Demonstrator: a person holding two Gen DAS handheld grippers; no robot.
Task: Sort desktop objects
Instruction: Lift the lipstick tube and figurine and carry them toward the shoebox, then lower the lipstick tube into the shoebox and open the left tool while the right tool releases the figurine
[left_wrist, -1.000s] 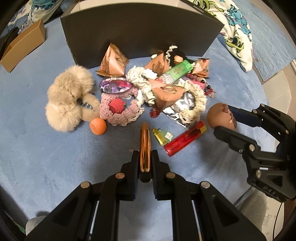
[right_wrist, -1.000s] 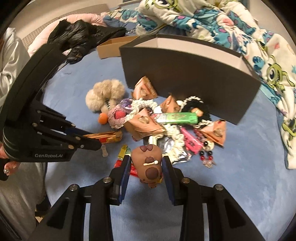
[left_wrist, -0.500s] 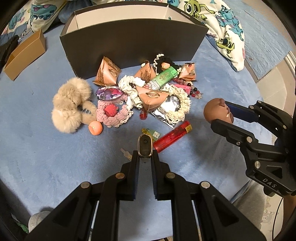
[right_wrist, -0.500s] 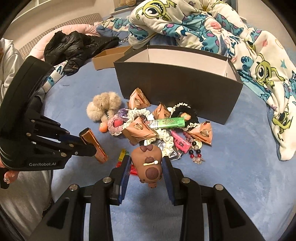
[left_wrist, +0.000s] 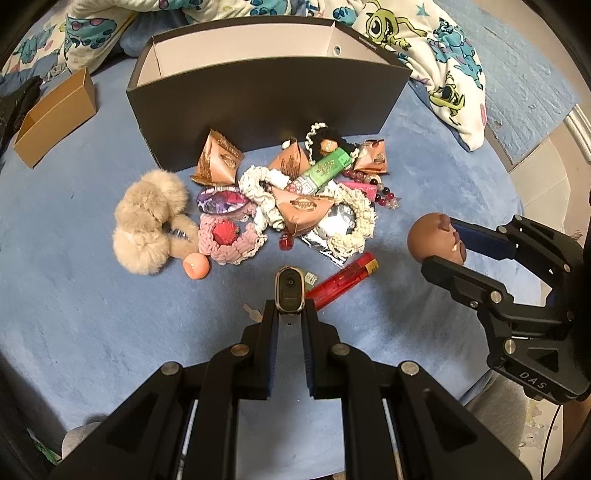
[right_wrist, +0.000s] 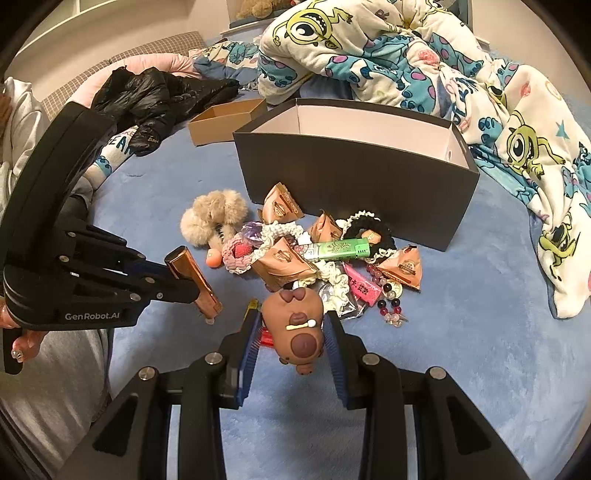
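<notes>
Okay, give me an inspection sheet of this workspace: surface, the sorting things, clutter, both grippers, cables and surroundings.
Surface: blue carpet, soft pile.
Job's things: open dark box, nothing visible inside; pile in front with fluffy scrunchie, green lighter, red lighter, snack packets, beads.
Clutter: small brown box; black jacket.
Grippers: left gripper shut on copper lighter; right gripper shut on brown toy figure; both clear of the carpet.
Cables: thin dark one at lower right of left wrist view, unclear.
Surroundings: cartoon blanket; the person's grey clothing.
</notes>
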